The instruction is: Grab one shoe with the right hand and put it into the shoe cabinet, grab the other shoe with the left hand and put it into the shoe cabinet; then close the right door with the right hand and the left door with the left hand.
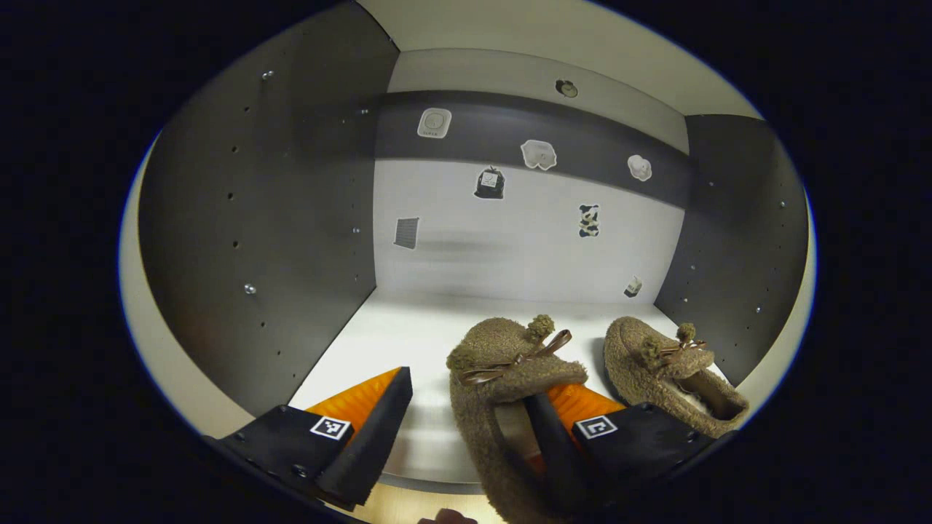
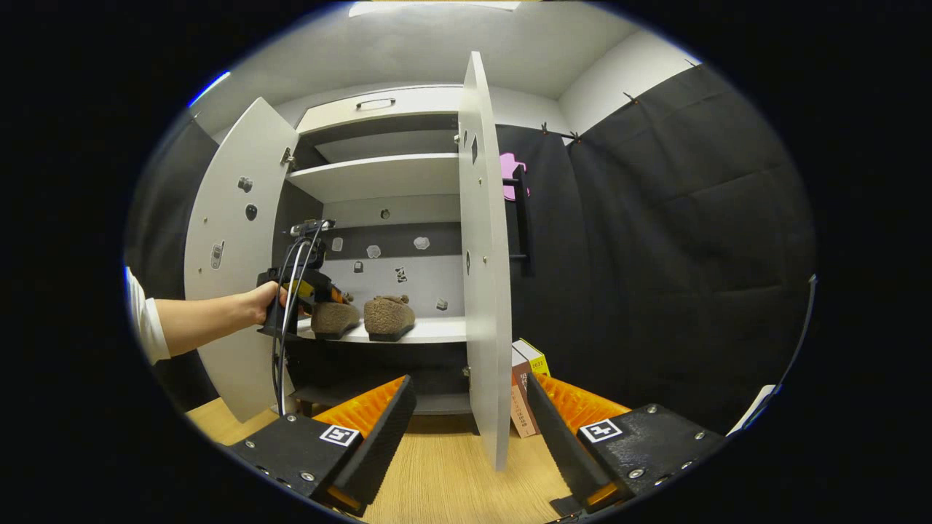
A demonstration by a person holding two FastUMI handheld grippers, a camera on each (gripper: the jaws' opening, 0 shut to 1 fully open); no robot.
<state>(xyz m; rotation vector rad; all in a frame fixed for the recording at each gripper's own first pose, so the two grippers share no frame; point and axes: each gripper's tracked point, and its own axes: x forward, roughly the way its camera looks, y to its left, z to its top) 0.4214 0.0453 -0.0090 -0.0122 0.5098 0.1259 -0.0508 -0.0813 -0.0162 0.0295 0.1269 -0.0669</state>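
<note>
Fuzzy brown shoes point(image 1: 510, 364), white shelf point(image 1: 386, 342)

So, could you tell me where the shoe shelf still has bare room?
The shelf is bare on its left half, between the cabinet's left wall and the nearer shoe, and along the back wall behind both shoes. The right side is crowded: the second shoe sits close to the right wall.

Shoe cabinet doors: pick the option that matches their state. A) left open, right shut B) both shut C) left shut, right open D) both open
D: in the right gripper view the left door and the right door both stand swung out from the shoe cabinet, with both shoes on the shelf between them.
</note>
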